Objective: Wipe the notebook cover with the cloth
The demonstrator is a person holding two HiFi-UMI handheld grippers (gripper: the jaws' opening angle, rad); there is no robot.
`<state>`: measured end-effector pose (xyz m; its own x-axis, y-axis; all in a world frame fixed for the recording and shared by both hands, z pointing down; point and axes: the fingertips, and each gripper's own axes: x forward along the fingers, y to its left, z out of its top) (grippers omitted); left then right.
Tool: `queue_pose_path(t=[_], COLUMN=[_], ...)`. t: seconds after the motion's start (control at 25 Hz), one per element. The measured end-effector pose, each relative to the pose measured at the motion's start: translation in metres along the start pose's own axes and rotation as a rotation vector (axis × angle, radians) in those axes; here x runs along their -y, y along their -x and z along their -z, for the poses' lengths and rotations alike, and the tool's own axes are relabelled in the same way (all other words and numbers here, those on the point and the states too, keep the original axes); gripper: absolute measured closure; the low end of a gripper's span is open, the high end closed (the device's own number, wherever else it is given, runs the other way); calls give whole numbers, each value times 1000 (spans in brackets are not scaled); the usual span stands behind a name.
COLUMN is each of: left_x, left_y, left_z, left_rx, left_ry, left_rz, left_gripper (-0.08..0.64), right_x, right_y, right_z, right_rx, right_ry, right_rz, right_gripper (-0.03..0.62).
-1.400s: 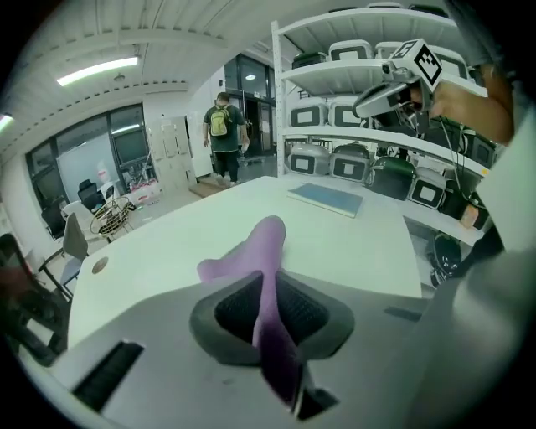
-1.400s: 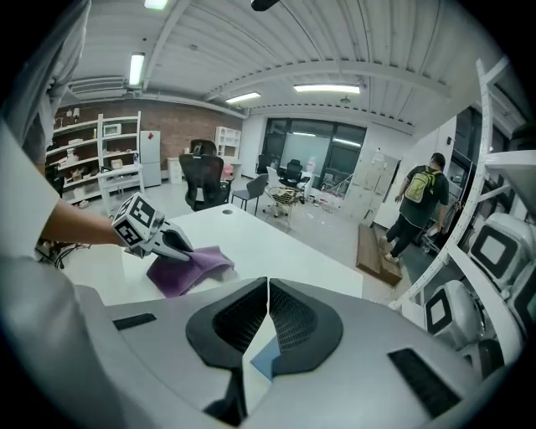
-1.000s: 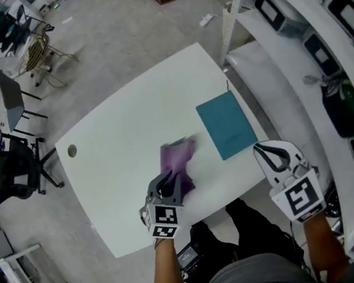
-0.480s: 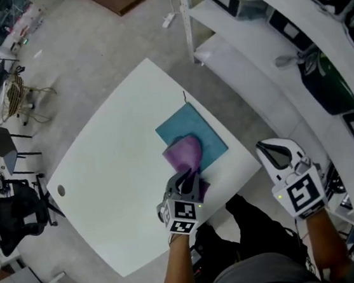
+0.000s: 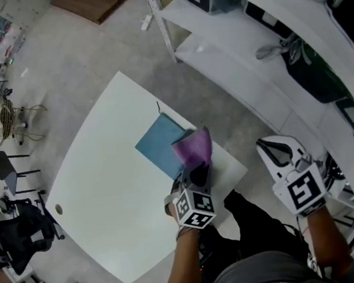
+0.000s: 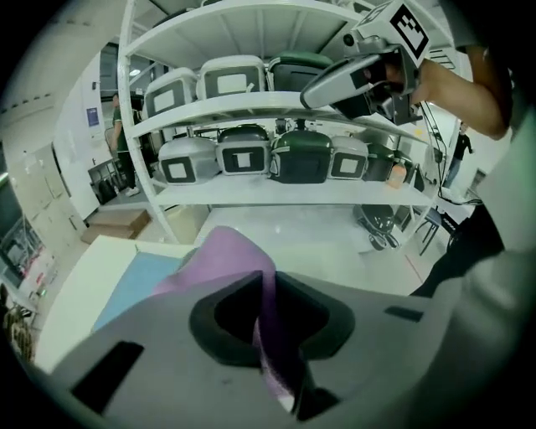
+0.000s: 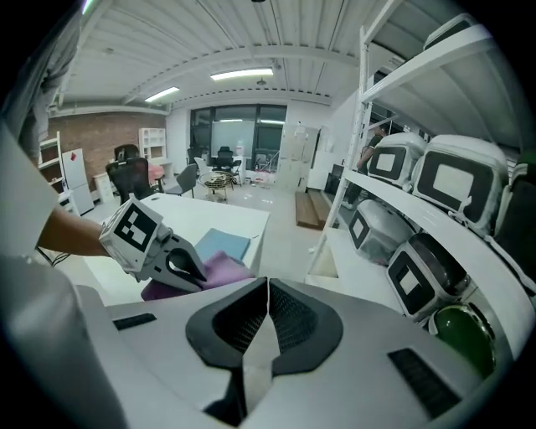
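A teal notebook [image 5: 159,144] lies near the right edge of the white table [image 5: 100,192]. My left gripper [image 5: 195,172] is shut on a purple cloth [image 5: 194,148], which covers the notebook's near right corner. In the left gripper view the cloth [image 6: 224,260] runs pinched between the jaws, with the notebook [image 6: 138,285] beyond it at the left. My right gripper [image 5: 279,152] hangs off the table to the right, its jaws together and empty. In the right gripper view, the left gripper [image 7: 159,250] and the cloth [image 7: 219,270] sit over the notebook [image 7: 220,243].
White shelving [image 5: 263,63] with grey and green appliances stands close on the right, past the table's edge. Office chairs [image 5: 15,228] stand at the far left. A small round port [image 5: 58,209] is in the tabletop at the left.
My left gripper has carried the purple cloth from the bare table rightward onto the notebook, reaching its near right corner. The right gripper stayed off the table's right side.
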<state>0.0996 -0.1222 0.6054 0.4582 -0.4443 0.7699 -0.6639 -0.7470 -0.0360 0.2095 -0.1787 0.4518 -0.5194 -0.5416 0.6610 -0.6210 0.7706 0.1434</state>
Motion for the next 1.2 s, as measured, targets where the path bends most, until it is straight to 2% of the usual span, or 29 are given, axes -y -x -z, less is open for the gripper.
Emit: queue_pose_path(t=[0.16, 0.36, 0.6, 0.76, 0.88, 1.08, 1.2], left_x=[8, -2, -20, -32, -38, -38, -32], left_y=[-25, -24, 20, 54, 68, 62, 42], left_z=[-30, -30, 25, 67, 83, 68, 47], left_rx=[20, 33, 6, -18, -20, -17, -19], left_ry=[-28, 18, 107, 171, 197, 142, 94], left_rz=[44, 34, -34, -85, -108, -79, -30], left_gripper=[515, 515, 515, 515, 515, 515, 515], right_x=[10, 15, -2, -31, -52, -62, -46], right_y=[3, 1, -16, -33, -45, -48, -42], right_z=[6, 8, -4, -23, -37, -44, -36], right_rx=[-8, -10, -4, 10, 17, 20, 9], right_ry=[-9, -18, -2, 12, 41, 68, 27], right_rz=[19, 22, -12, -53, -91, -105, -66], right_gripper=[561, 560, 560, 560, 560, 560, 560])
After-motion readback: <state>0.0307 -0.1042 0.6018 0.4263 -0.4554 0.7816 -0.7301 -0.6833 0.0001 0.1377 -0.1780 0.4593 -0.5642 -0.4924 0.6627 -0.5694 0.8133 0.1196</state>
